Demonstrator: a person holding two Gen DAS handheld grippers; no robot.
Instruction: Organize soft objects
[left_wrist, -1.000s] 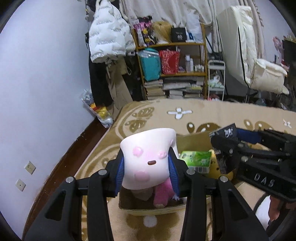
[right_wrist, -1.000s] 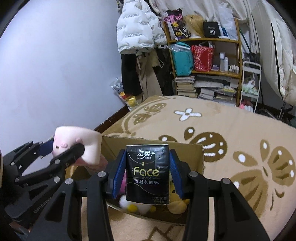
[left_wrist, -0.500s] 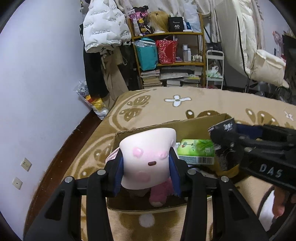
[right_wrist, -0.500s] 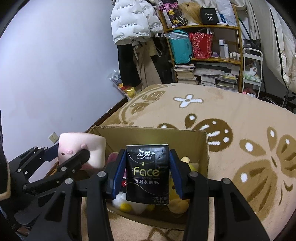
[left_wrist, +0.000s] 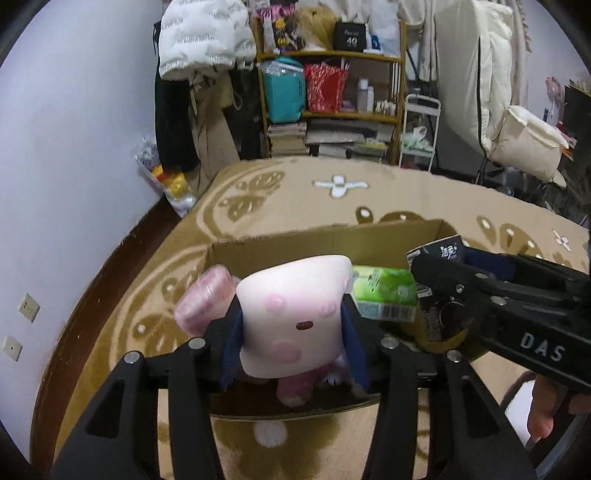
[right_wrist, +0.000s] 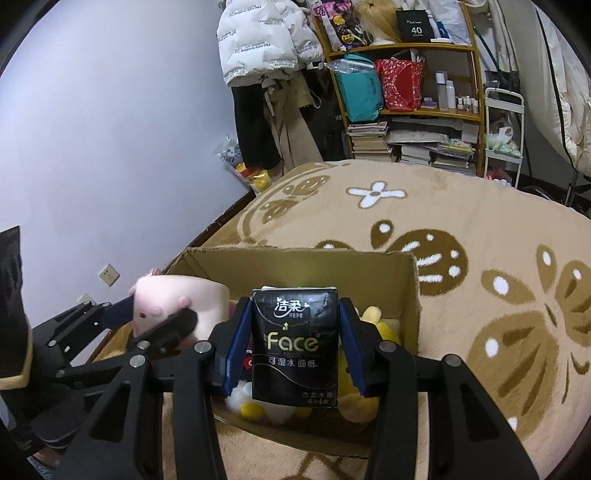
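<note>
Both grippers have dropped closer over the cardboard box (right_wrist: 402, 295). Left gripper (left_wrist: 291, 332) clamps a pink plush (left_wrist: 295, 314), right gripper (right_wrist: 295, 339) a black tissue pack (right_wrist: 295, 339); releasing them inside likely comes next.

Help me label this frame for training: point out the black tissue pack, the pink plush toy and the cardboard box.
black tissue pack (right_wrist: 294, 343): right wrist view, on its printed front face.
pink plush toy (left_wrist: 291, 317): left wrist view, on its face.
cardboard box (right_wrist: 306, 264): right wrist view, on the far inner wall.
</note>
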